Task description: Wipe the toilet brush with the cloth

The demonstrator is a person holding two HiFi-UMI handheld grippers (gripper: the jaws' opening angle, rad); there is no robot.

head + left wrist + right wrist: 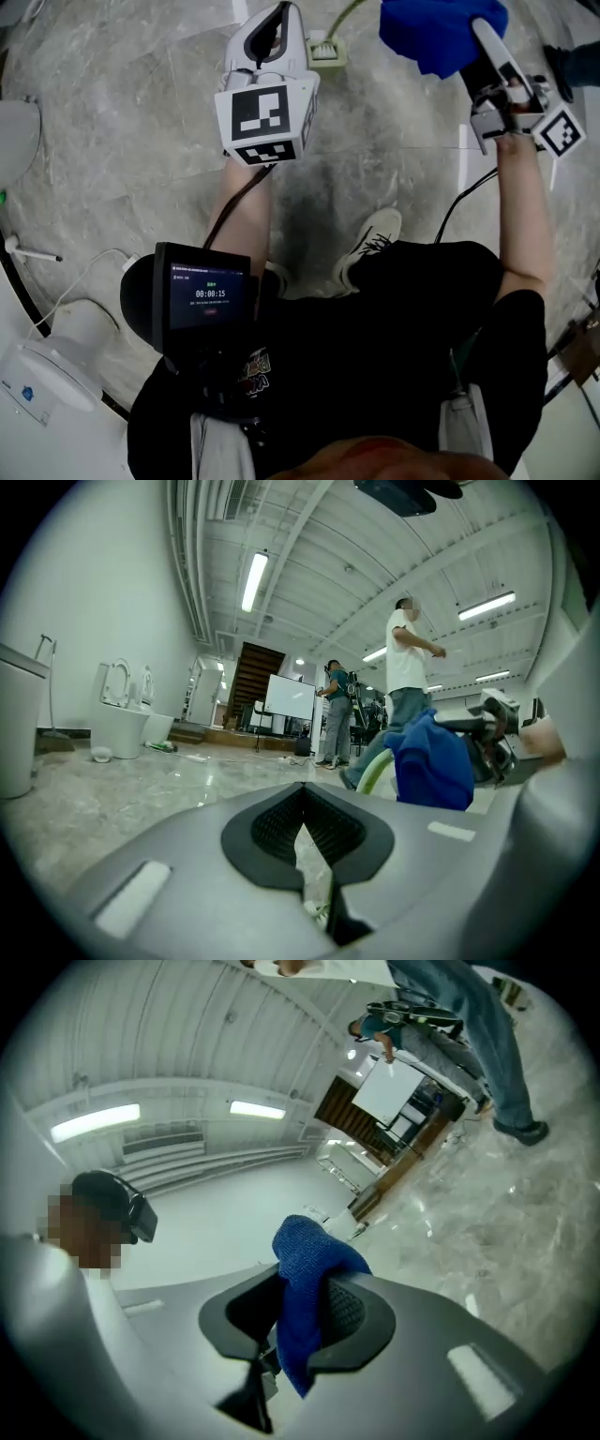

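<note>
My left gripper [278, 26] points away from me over the floor, its jaws nearly together. The toilet brush [325, 52], pale with a curved green handle [373, 772], sits at the gripper's right side. A white and green bit of it shows low in the narrow slit of my left gripper [302, 803]. A blue cloth [439, 33] is bunched at the tip of my right gripper [473, 42], raised to the right of the brush and apart from it. In the right gripper view the cloth [307, 1283] hangs pinched in my right gripper [300, 1312].
White toilets [52, 366] stand along the left wall, and more toilets [120, 719] show further off. A small screen [208, 295] is strapped to my front, above my shoe [370, 242]. Cables trail on the marble floor [141, 141]. Two people [408, 682] stand ahead.
</note>
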